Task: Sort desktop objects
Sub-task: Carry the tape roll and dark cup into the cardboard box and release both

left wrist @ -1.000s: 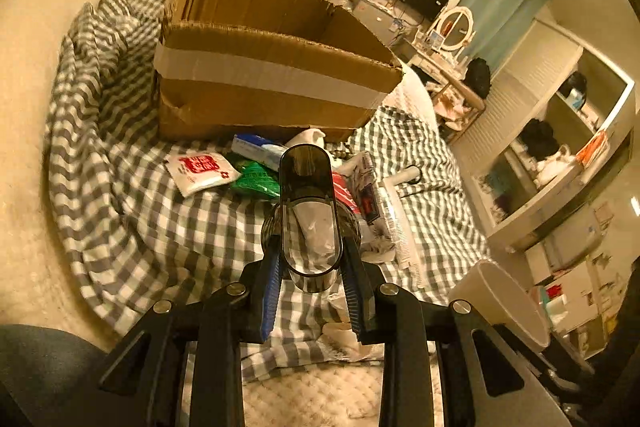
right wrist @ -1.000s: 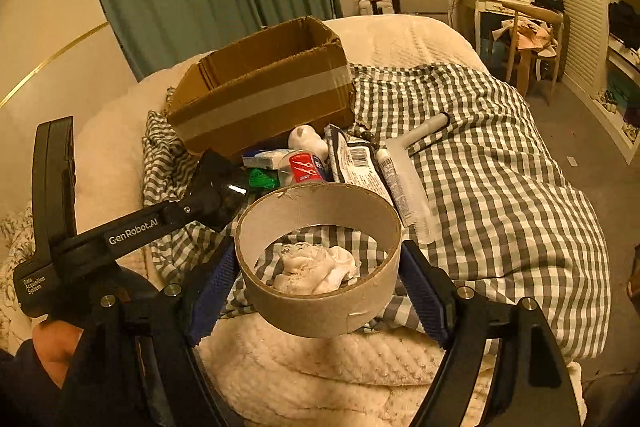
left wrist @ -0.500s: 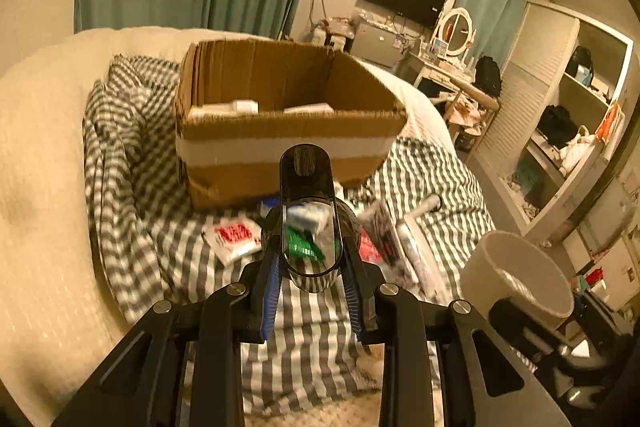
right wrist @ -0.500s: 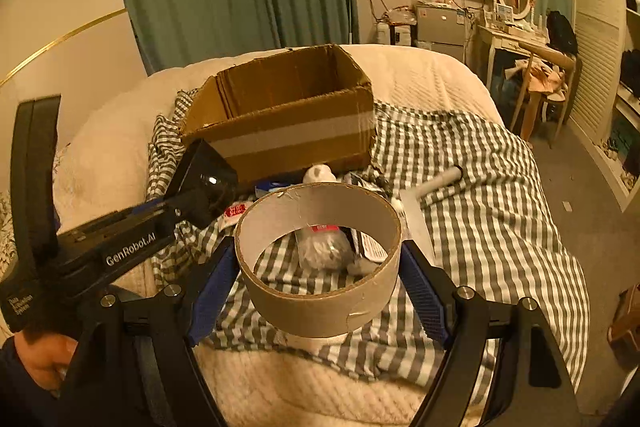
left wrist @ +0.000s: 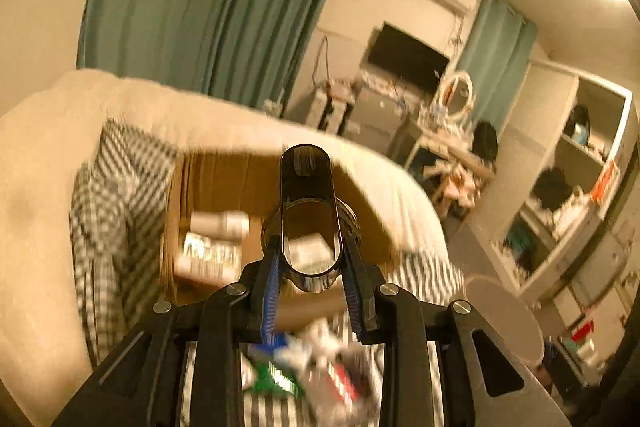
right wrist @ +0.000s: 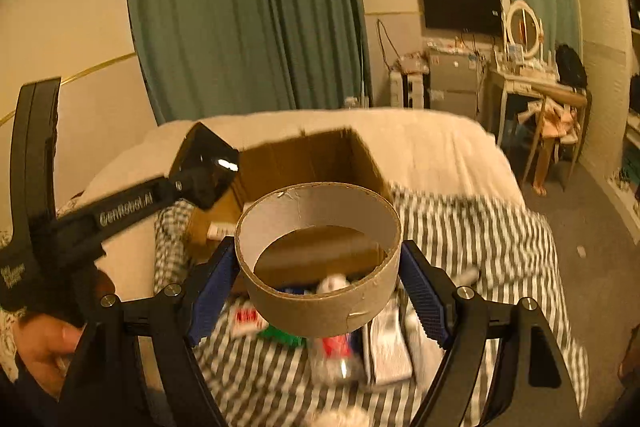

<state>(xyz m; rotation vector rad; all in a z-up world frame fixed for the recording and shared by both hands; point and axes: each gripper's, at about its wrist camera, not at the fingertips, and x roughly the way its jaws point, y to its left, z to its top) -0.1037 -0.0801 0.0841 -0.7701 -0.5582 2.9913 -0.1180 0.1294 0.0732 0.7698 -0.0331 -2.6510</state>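
My left gripper (left wrist: 310, 247) is shut on a dark translucent oblong piece (left wrist: 306, 187), held in the air over the near side of the open cardboard box (left wrist: 216, 179). A white bottle (left wrist: 218, 223) and a packet (left wrist: 208, 255) lie inside the box. My right gripper (right wrist: 318, 259) is shut on a wide cardboard ring (right wrist: 320, 307), held above the pile of small packets and tubes (right wrist: 352, 343) in front of the box (right wrist: 320, 155). The ring (left wrist: 504, 315) also shows at the lower right of the left wrist view. Both views are blurred by motion.
A grey checked cloth (right wrist: 480, 239) covers a cream quilted bed (right wrist: 440, 147) and carries the box and the pile (left wrist: 304, 367). A hand (right wrist: 44, 343) holds the left gripper's handle (right wrist: 120, 203). Green curtains, a TV, a dressing table and shelves stand beyond the bed.
Both grippers have risen and moved forward toward the box, each still holding its object. The left wrist view now looks down into the open box.
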